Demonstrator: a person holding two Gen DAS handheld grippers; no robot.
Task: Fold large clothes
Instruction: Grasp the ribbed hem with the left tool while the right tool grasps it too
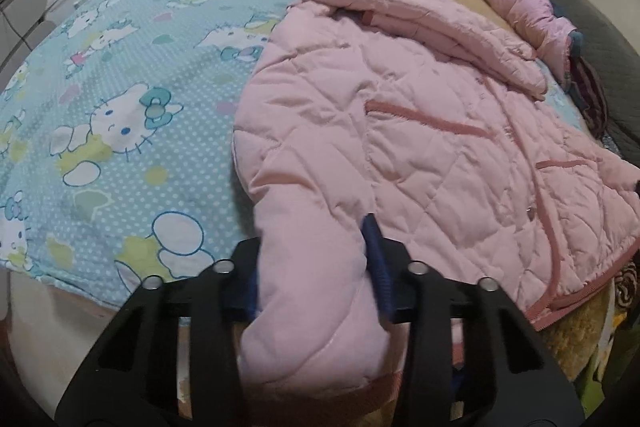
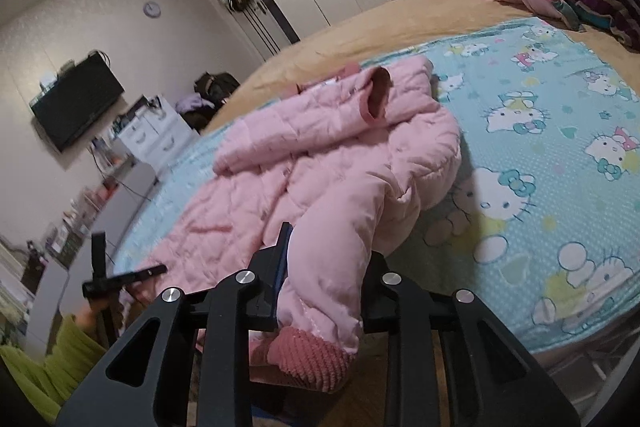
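- On near bed edge: pink quilted padded jacket [image 1: 400,131]; left gripper [image 1: 316,267], right gripper [image 2: 324,267] each clamp one sleeve.
- Risk: slippery padding may slide free.

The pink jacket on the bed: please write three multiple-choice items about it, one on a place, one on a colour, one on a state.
1. Where does the pink quilted jacket lie?
A. on the cartoon-cat blanket
B. on the floor
C. in a drawer

2. What colour is the ribbed cuff?
A. green
B. white
C. dark pink

3. What does the left gripper do?
A. hangs open over the bed
B. clamps a sleeve
C. holds a hanger

Answers: 1 A, the light-blue blanket shows beside it; 2 C, the cuff sits below the right gripper; 3 B, the sleeve fills the jaws.
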